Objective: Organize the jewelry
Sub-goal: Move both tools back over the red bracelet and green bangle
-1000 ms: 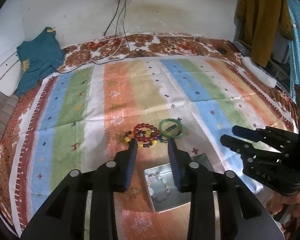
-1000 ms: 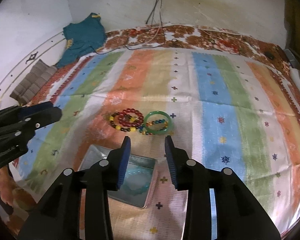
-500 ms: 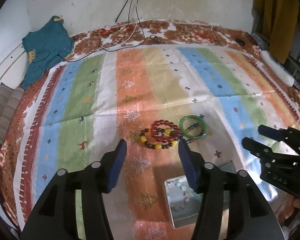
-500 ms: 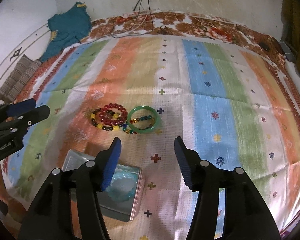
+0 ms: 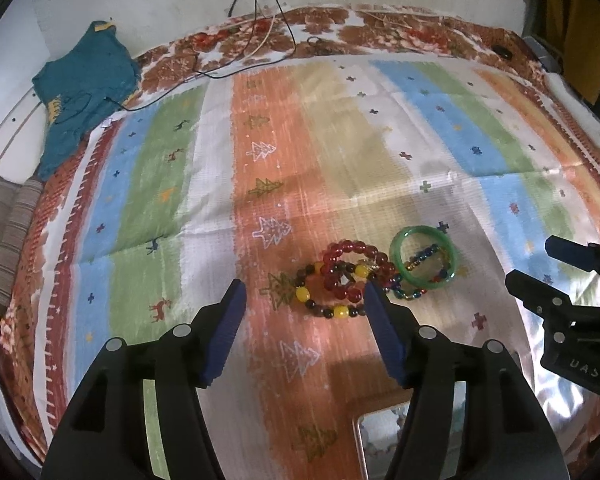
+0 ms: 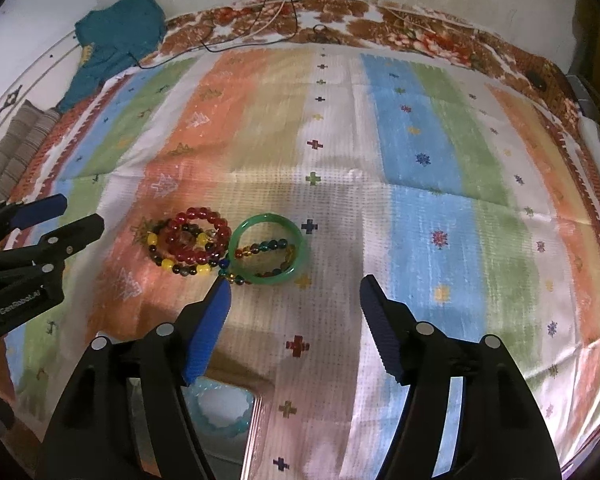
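Note:
A heap of bracelets lies on the striped cloth: a red bead bracelet (image 5: 356, 270) (image 6: 198, 236), a yellow-and-dark bead bracelet (image 5: 320, 300) (image 6: 172, 264), a green bangle (image 5: 426, 256) (image 6: 270, 250) and a multicoloured bead bracelet (image 6: 260, 252) lying across the bangle. A metal tin (image 5: 380, 440) (image 6: 236, 420) near the front holds a pale blue bracelet (image 6: 220, 412). My left gripper (image 5: 302, 300) is open, just short of the bead bracelets. My right gripper (image 6: 294, 292) is open, just short of the green bangle. Both are empty.
The striped cloth (image 5: 300, 140) covers a bed with a floral sheet. A teal garment (image 5: 80, 92) and folded striped fabric (image 5: 4, 248) lie at the left. Cables (image 5: 260, 40) trail at the back. A white object (image 5: 580, 116) lies at the right edge.
Both grippers have opened wider and moved forward toward the bracelet heap. The tin has slipped toward the bottom of both views. The bracelets have not moved.

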A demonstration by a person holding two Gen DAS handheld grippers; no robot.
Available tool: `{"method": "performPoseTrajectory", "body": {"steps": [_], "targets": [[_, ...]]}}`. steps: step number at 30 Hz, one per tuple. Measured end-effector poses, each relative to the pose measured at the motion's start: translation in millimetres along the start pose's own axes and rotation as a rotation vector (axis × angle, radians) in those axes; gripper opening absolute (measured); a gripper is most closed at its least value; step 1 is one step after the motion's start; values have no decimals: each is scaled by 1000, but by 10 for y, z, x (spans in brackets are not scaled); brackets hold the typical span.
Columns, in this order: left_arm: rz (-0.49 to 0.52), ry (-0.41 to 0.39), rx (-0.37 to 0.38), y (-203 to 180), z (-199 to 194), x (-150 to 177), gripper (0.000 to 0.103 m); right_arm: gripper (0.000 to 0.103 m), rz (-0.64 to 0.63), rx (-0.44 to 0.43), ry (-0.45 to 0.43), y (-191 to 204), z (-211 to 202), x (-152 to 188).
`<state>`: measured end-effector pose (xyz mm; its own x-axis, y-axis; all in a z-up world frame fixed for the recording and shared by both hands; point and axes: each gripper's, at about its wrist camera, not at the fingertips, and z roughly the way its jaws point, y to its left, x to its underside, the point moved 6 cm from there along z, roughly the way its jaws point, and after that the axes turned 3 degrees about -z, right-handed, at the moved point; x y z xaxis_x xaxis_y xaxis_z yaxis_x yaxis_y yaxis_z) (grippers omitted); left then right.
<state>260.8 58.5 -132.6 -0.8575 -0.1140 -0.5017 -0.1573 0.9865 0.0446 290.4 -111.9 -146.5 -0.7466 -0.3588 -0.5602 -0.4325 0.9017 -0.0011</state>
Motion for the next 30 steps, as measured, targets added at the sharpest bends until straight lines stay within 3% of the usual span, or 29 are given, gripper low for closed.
{"method": "performPoseTrajectory", "body": {"steps": [30], "targets": [[86, 129, -14, -88, 879, -143, 63, 69, 25, 19, 138, -150, 804, -100]]}}
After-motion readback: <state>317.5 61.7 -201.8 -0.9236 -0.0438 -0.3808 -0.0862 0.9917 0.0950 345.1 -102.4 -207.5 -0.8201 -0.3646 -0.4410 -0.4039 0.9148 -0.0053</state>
